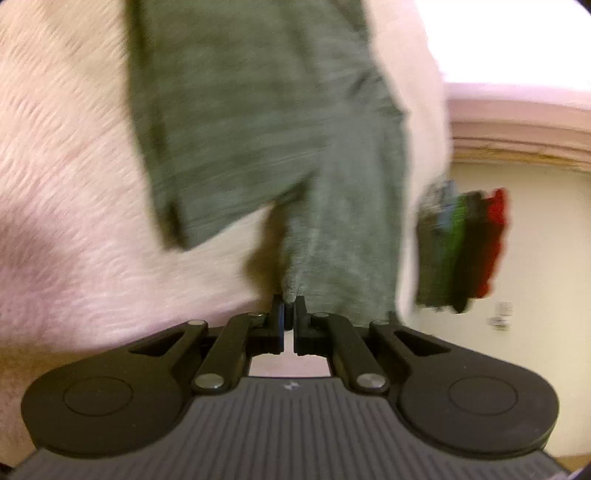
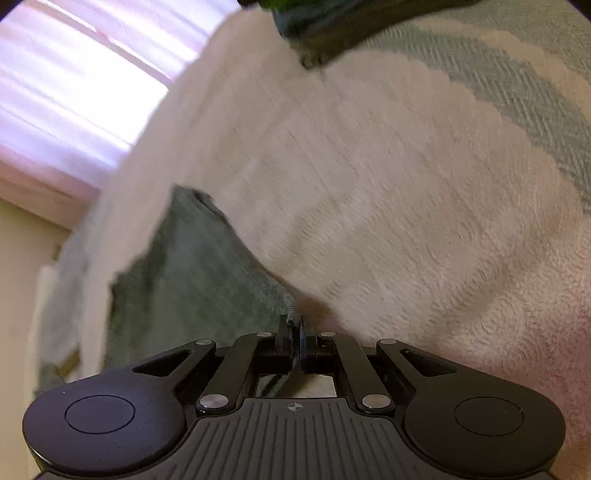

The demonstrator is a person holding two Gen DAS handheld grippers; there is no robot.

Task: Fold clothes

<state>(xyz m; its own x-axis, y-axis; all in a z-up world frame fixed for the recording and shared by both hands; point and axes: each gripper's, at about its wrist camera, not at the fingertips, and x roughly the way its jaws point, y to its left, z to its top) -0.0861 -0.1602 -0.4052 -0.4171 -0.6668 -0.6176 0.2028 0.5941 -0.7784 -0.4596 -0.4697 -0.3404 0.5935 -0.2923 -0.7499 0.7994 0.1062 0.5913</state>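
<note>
A grey-green garment (image 1: 258, 122) hangs and stretches above a fluffy pale pink blanket (image 1: 74, 206). My left gripper (image 1: 289, 306) is shut on one edge of it, the cloth pinched between the black fingers. In the right wrist view the same garment (image 2: 195, 273) runs off to the left, and my right gripper (image 2: 295, 325) is shut on another edge of it. Both views are blurred by motion. The rest of the garment's shape is hard to make out.
A pile of folded clothes (image 1: 461, 251) in green, dark and red lies on the blanket to the right. Another dark garment (image 2: 351, 26) shows at the top of the right wrist view. A bright window (image 2: 74, 85) and cream wall (image 1: 535, 258) lie beyond the bed.
</note>
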